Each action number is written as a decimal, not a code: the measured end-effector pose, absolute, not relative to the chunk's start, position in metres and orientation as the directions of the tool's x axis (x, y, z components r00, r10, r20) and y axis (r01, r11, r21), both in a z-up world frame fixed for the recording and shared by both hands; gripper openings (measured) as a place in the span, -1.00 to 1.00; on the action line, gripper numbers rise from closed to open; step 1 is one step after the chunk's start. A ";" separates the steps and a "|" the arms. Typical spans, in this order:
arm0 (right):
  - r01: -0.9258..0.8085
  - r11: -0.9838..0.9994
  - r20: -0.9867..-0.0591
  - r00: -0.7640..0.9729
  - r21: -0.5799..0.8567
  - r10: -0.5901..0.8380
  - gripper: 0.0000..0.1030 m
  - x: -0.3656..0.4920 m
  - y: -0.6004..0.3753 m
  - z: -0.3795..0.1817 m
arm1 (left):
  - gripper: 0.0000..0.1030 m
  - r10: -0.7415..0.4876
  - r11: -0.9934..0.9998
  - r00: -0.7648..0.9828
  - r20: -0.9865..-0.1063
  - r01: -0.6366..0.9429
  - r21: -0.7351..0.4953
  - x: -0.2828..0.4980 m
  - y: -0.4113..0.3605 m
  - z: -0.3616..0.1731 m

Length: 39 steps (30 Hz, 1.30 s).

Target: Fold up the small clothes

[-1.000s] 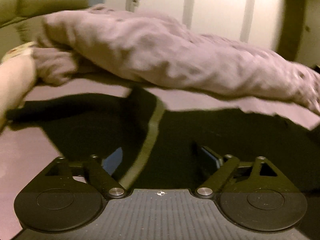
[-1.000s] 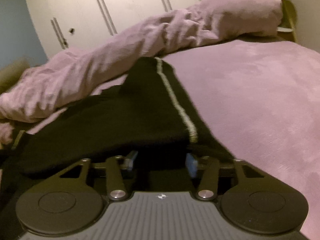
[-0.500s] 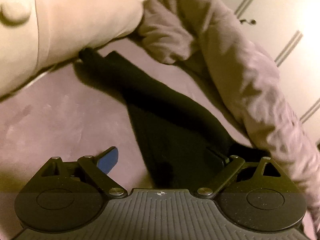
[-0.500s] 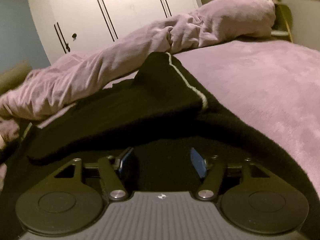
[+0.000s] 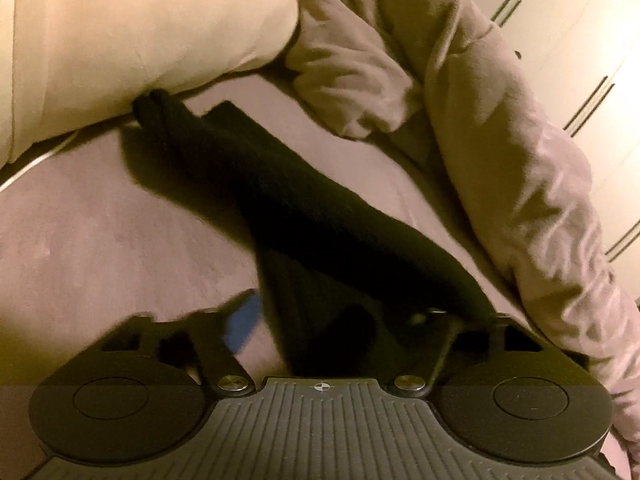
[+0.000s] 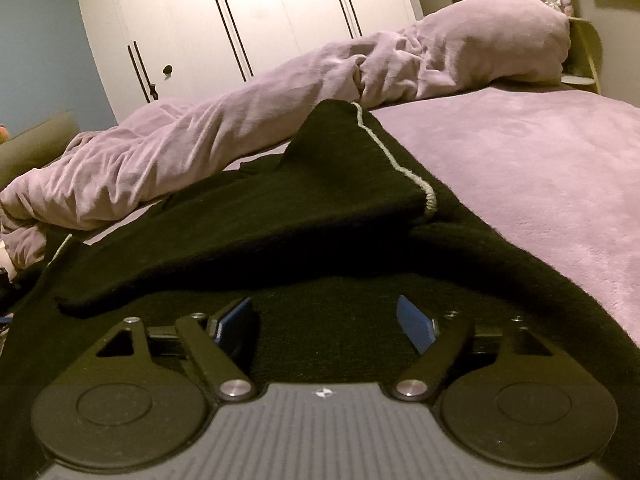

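Note:
A black knit garment (image 6: 288,208) with a pale green edge stripe (image 6: 400,164) lies on the purple bed, one flap folded over itself. My right gripper (image 6: 326,320) is open just above the black cloth, holding nothing. In the left wrist view the same black garment (image 5: 320,232) runs as a long strip from the cream pillow down to my left gripper (image 5: 332,320). The left gripper is open; its left blue pad (image 5: 242,322) shows over the bedsheet, and the right finger is hidden in the dark cloth.
A rumpled purple duvet (image 6: 240,128) lies along the far side of the bed (image 6: 540,168), also in the left wrist view (image 5: 500,152). A cream pillow (image 5: 140,40) sits at the garment's far end. White wardrobe doors (image 6: 260,20) stand behind.
My right gripper let go of the striped edge, opened and drew back; the flap now lies folded over. My left gripper swung to look along the garment and came closer to it.

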State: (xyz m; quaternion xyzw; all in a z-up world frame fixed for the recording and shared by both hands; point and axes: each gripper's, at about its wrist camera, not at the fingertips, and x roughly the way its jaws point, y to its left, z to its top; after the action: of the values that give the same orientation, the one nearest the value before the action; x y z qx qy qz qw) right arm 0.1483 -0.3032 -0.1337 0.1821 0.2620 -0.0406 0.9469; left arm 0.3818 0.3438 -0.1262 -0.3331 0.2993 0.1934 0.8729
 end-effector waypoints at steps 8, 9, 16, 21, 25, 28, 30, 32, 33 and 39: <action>0.163 0.929 -0.505 0.863 0.332 0.029 0.60 0.148 -0.303 -0.134 | -0.81 0.180 0.706 0.742 -0.645 -0.554 -0.440 0.374 0.357 -0.110; 0.161 0.929 -0.505 0.863 0.333 0.031 0.61 0.148 -0.303 -0.134 | -0.81 0.186 0.720 0.754 -0.630 -0.541 -0.436 0.372 0.355 -0.104; 0.151 0.925 -0.496 0.867 0.349 0.045 0.64 0.148 -0.305 -0.135 | -0.83 0.240 0.906 0.851 -0.466 -0.369 -0.206 0.363 0.289 -0.024; 0.147 0.918 -0.487 0.872 0.367 0.056 0.64 0.147 -0.307 -0.136 | -0.83 0.095 0.992 0.945 -0.314 -0.065 0.103 0.342 0.175 0.029; 0.143 0.914 -0.481 0.874 0.379 0.063 0.64 0.146 -0.309 -0.136 | -0.82 -0.121 0.905 0.950 -0.288 0.225 0.360 0.317 0.068 0.028; 0.141 0.911 -0.478 0.876 0.387 0.068 0.64 0.146 -0.310 -0.137 | -0.69 -0.243 0.782 0.903 -0.354 0.398 0.480 0.300 0.004 0.001; 0.139 0.910 -0.478 0.876 0.390 0.070 0.65 0.146 -0.310 -0.136 | -0.44 -0.276 0.730 0.858 -0.433 0.480 0.487 0.291 -0.027 -0.020; 0.134 0.909 -0.476 0.876 0.395 0.078 0.67 0.146 -0.311 -0.136 | 0.19 -0.279 0.732 0.834 -0.476 0.505 0.457 0.275 -0.047 -0.036; 0.130 0.907 -0.475 0.876 0.400 0.084 0.68 0.146 -0.312 -0.136 | 0.38 -0.278 0.748 0.827 -0.489 0.506 0.430 0.270 -0.050 -0.039; 0.138 0.908 -0.509 0.856 0.395 0.091 0.70 0.148 -0.311 -0.125 | 0.77 -0.218 0.943 0.789 -0.574 0.322 0.085 0.238 -0.007 -0.036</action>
State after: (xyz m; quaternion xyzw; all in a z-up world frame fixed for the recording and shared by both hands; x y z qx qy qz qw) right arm 0.1479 -0.3114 -0.1251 0.2136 0.2683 -0.0123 0.9393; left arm 0.2379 -0.0066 -0.0362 0.0896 0.2911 -0.1433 0.9416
